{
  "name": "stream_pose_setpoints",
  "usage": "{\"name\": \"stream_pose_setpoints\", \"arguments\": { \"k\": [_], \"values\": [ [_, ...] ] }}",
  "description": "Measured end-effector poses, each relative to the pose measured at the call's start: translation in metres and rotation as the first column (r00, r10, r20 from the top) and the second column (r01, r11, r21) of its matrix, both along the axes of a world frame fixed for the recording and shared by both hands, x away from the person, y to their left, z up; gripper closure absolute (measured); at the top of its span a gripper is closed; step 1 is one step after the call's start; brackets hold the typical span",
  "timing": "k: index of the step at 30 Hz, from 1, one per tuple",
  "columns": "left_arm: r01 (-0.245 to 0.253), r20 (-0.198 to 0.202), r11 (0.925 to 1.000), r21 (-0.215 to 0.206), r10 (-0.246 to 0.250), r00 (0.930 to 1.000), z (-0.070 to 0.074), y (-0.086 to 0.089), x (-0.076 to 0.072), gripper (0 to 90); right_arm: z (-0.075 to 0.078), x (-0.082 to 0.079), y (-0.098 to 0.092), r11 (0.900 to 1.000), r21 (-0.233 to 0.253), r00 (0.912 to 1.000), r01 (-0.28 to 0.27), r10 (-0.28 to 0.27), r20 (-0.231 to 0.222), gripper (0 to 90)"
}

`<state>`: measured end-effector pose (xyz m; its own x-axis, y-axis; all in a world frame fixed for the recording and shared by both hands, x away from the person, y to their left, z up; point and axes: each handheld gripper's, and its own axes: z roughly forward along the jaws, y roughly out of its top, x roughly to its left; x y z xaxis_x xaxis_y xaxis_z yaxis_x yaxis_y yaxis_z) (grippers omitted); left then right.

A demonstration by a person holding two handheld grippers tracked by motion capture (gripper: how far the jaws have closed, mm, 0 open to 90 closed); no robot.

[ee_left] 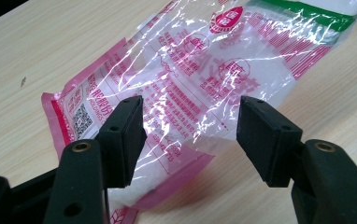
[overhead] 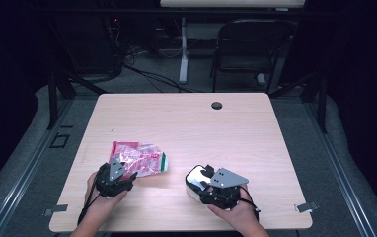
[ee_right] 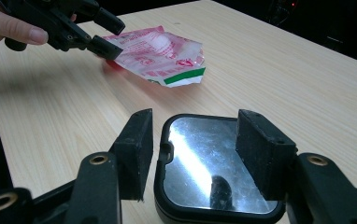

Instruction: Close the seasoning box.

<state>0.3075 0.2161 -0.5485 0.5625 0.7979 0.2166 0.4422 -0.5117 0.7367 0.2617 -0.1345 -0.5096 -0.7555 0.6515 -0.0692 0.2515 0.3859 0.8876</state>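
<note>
On the pale wooden counter (overhead: 236,128) a crinkled pink and clear plastic bag (overhead: 139,158) with red print and a green strip at one end lies flat at the near left. The left gripper (overhead: 127,176), held in the person's left hand (overhead: 102,200), sits at the bag's near edge; in the left gripper view its jaws stand spread, one to each side over the near end of the bag (ee_left: 200,79), and they pinch nothing. To the right, well apart from the bag, a box with a black rim and a mirror-like silver lid (ee_right: 214,163) rests on the counter. The right gripper (overhead: 204,174), held in the right hand (overhead: 236,213), hangs right over it: in the right gripper view its jaws are spread on either side of the lid, and whether they touch the box cannot be told
</note>
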Motion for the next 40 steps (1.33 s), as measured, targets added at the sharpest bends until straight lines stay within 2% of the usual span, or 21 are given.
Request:
{"name": "stream_pose_setpoints", "arguments": {
  "k": [7,13,20,23,27,32,35,40],
  "values": [
    [-0.002,-0.007,1.0000,-0.008,0.002,1.0000,0.000,0.001,0.003,41.5,0.001,0.002,-0.006,1.000,0.012,0.9997,0.023,-0.023,-0.002,46.5],
    [-0.008,-0.007,0.9998,-0.017,0.007,0.9999,0.000,0.003,0.005,41.5,0.003,0.008,-0.022,0.994,0.059,0.9959,0.089,-0.088,-0.019,46.5],
    [-0.019,-0.002,0.9991,-0.039,0.019,0.9998,0.001,0.005,0.009,41.5,-0.001,0.015,-0.044,0.979,0.107,0.9839,0.177,-0.172,-0.047,46.7],
    [-0.017,-0.006,0.9988,-0.047,0.016,0.9998,0.001,0.005,0.011,41.5,-0.004,0.016,-0.050,0.973,0.107,0.9779,0.205,-0.199,-0.062,46.6],
    [-0.010,-0.003,0.9987,-0.049,0.010,0.9999,0.002,0.004,0.013,41.5,-0.008,0.016,-0.055,0.969,0.092,0.9725,0.229,-0.223,-0.067,46.6],
    [-0.006,0.001,0.9986,-0.053,0.006,1.0000,0.002,0.003,0.015,41.5,-0.011,0.016,-0.061,0.963,0.098,0.9665,0.252,-0.245,-0.076,45.7],
    [-0.010,-0.002,0.9975,-0.070,0.010,0.9999,0.002,0.003,0.018,41.5,-0.012,0.016,-0.064,0.959,0.104,0.9633,0.265,-0.258,-0.075,44.4],
    [-0.017,-0.007,0.9963,-0.085,0.017,0.9998,0.002,0.004,0.021,41.5,-0.013,0.015,-0.071,0.947,0.124,0.9540,0.298,-0.290,-0.076,43.1]
  ]
}}
